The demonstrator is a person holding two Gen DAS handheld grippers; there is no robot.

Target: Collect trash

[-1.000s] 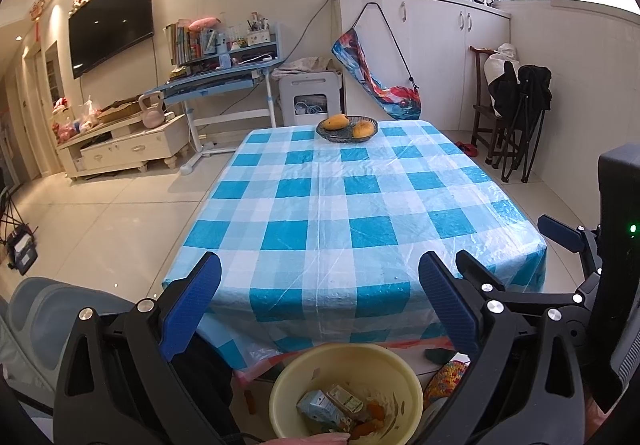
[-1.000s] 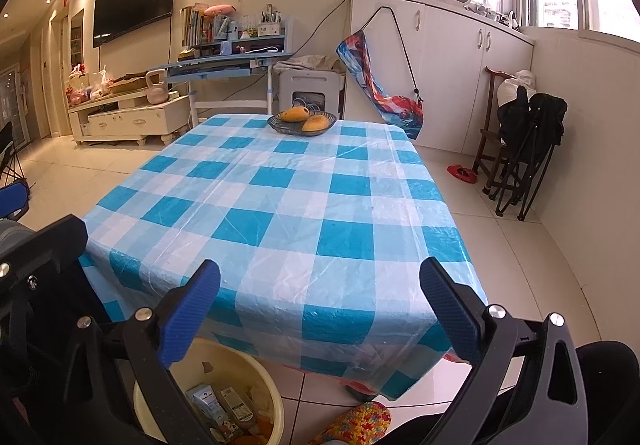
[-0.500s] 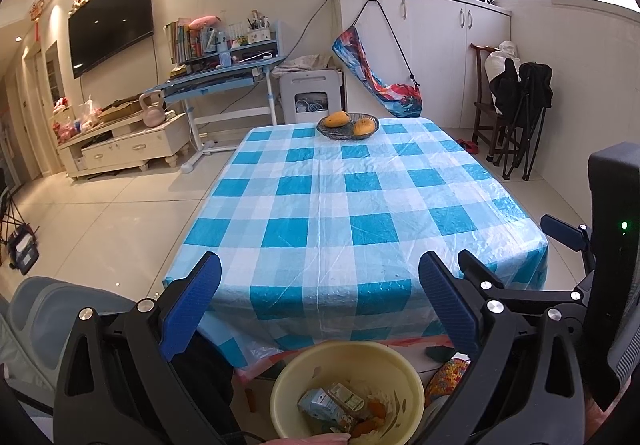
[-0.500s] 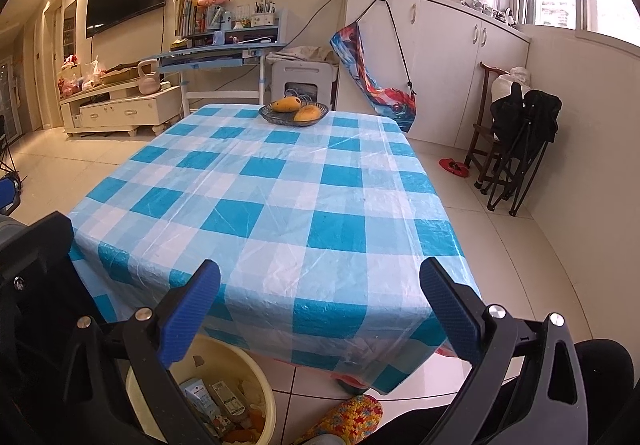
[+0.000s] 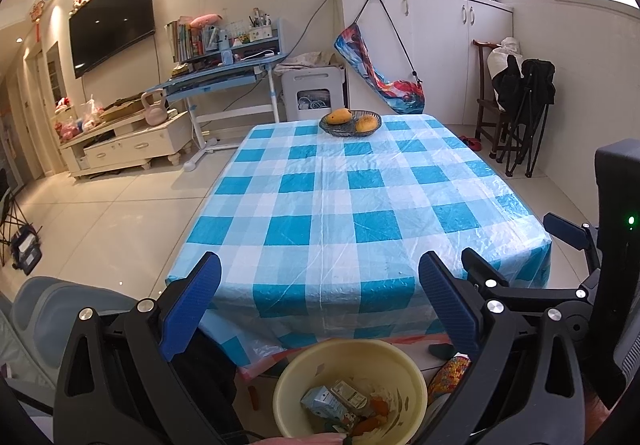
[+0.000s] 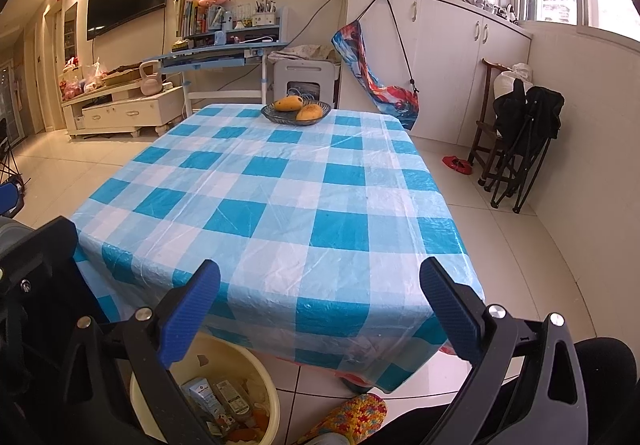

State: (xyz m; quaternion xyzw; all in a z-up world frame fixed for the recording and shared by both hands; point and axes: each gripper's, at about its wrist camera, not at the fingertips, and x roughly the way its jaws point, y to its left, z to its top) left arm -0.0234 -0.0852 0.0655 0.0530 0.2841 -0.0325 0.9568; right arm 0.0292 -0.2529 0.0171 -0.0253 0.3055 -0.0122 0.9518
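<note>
A yellow plastic bin (image 5: 348, 361) stands on the floor at the near edge of the table, also in the right wrist view (image 6: 236, 361). It holds drink cartons (image 5: 326, 403) and orange scraps (image 5: 370, 423). My left gripper (image 5: 320, 303) is open and empty, held above the bin. My right gripper (image 6: 320, 309) is open and empty over the table's near edge, to the right of the bin. The table (image 5: 360, 205) has a blue and white checked cloth.
A dark bowl with two mangoes (image 5: 350, 121) sits at the table's far end. A desk (image 5: 224, 73), a TV stand (image 5: 128, 141) and folded chairs (image 5: 520, 117) line the room. A colourful slipper (image 6: 352, 415) lies beside the bin.
The right gripper has shifted a little to the right and drawn slightly back. The left gripper has barely moved. Both stay open.
</note>
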